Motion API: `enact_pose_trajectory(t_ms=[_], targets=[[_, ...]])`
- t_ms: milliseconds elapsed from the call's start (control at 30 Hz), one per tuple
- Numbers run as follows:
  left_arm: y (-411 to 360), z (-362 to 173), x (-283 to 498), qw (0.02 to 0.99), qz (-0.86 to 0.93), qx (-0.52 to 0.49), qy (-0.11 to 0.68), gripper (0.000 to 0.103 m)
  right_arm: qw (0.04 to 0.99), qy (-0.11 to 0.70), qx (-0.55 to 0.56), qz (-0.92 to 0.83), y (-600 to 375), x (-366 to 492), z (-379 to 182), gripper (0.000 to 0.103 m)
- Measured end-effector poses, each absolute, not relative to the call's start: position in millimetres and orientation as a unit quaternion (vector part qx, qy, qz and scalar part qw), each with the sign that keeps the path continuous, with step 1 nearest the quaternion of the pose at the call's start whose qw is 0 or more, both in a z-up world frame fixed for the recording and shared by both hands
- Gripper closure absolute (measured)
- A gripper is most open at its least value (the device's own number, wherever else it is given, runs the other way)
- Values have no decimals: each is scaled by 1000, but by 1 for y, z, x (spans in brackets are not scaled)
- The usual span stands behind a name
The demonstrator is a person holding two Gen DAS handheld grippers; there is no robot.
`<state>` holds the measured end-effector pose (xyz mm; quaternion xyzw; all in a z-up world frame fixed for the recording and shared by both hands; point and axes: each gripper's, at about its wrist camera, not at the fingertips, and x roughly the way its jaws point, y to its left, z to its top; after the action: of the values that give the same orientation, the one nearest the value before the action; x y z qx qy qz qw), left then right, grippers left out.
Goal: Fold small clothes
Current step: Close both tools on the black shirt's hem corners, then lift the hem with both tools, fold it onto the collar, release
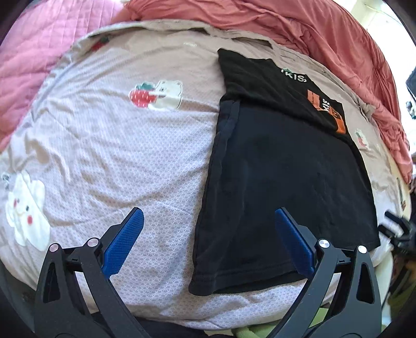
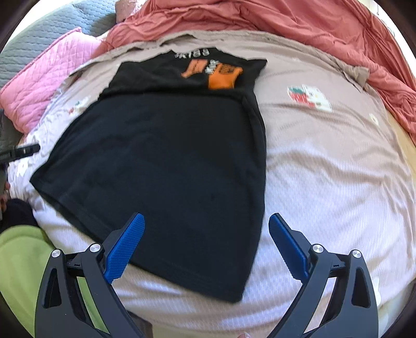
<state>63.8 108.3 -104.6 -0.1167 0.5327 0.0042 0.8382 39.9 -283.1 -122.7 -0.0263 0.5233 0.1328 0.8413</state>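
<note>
A black T-shirt [image 1: 280,182] with an orange print near its collar lies flat on the beige bed sheet [image 1: 117,145], with its sides folded in lengthwise. My left gripper [image 1: 208,234] hovers open over the shirt's near left hem corner; its right pad is above the cloth and its left pad above bare sheet. In the right wrist view the same shirt [image 2: 169,161] fills the middle. My right gripper [image 2: 205,241] stands wide open above the near right hem, nothing pressed between its pads. Each view catches the other gripper's black tip at an edge, the right gripper's tip [image 1: 397,228] and the left gripper's tip [image 2: 23,150].
A salmon blanket [image 2: 286,18] is bunched along the far side of the bed and a pink quilt [image 1: 33,57] lies at the far left. Strawberry-and-bear prints [image 1: 156,95] dot the sheet. Green cloth [image 2: 23,260] shows at the near edge below the bed.
</note>
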Motion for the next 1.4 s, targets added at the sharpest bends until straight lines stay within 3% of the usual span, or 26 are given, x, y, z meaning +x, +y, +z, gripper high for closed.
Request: enact_pose_trajectory(t_ms=[400,500,567,600,667,767,833,967,1067,1133,1267,1400], targets=[[93,-129,72,810,2,-72,583,9,811,570,36,124,-303,13,-156,8],[98,-140,75,794,-5,-87,602,9,812,569,37,125,-301,15,-157,16],[100,-145,76,786,-5,-99,610,12,813,568,35,124,-300,16,-158,25],[103,-146,75,785,-8,-108,610,22,812,568,35,124,-300,17,-158,28],[104,-145,74,787,-10,-118,606,41,814,566,37,124,-302,19,-157,45],[106,-144,72,787,-14,-124,604,61,819,557,43,131,-305,22,-152,82],[103,-142,71,790,-25,-124,600,75,824,548,44,135,-308,23,-147,94],[93,-135,69,798,-42,-104,593,90,826,544,48,139,-313,26,-143,94],[86,-136,71,795,-55,-102,595,90,818,555,60,138,-316,27,-149,91],[87,-138,70,786,-56,-111,605,86,811,564,73,136,-321,28,-154,89],[91,-143,65,774,-42,-118,621,60,803,572,87,144,-321,30,-157,78],[92,-148,65,764,-37,-116,633,60,801,574,92,142,-321,29,-161,76]])
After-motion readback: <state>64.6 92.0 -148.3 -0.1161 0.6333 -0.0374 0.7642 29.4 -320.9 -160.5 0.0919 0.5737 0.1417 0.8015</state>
